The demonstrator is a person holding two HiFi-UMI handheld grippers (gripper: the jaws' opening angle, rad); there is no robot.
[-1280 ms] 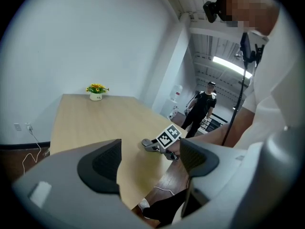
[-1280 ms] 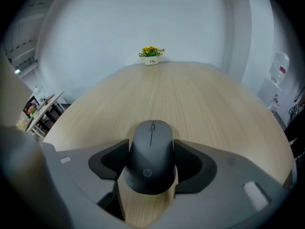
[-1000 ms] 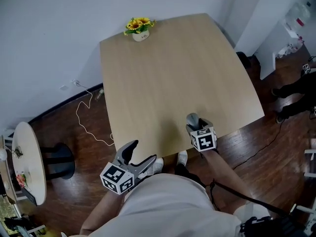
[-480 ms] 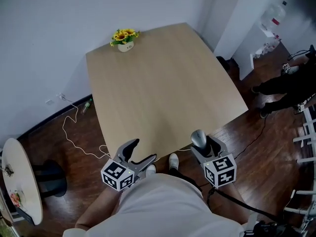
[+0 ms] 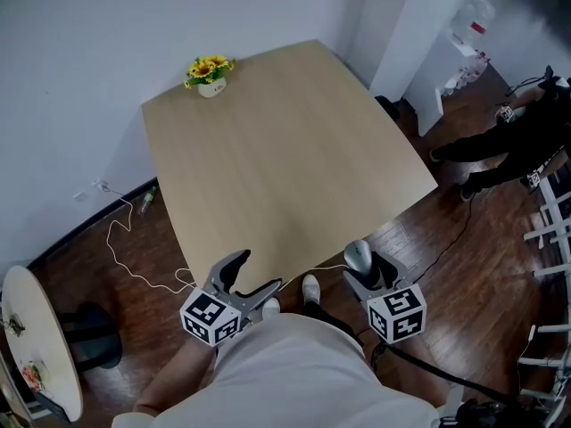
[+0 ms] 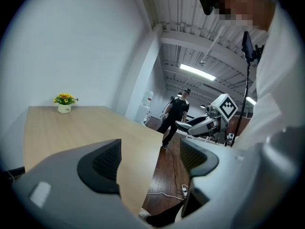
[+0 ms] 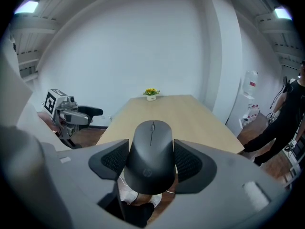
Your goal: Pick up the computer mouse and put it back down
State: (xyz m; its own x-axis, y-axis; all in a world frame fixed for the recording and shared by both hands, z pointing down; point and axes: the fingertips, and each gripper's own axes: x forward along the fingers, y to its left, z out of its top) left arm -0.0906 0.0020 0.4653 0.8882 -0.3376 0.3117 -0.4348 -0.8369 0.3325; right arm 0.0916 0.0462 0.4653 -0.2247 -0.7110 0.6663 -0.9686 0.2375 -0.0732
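A dark grey computer mouse sits clamped between the two jaws of my right gripper, held in the air off the near edge of the wooden table. In the head view the mouse shows just past that edge, above the floor, with the right gripper shut on it. My left gripper hangs at the lower left, near the table's front corner; its jaws stand apart with nothing between them. In the left gripper view the left gripper looks over the table edge and the floor.
A small pot of yellow flowers stands at the table's far corner. A white cable trails on the dark wood floor at left. A round side table is at lower left. A person in black stands at right.
The right gripper has drawn back from over the table's near edge toward my body, with the mouse still in it. The head view has shifted. The left gripper has barely moved.
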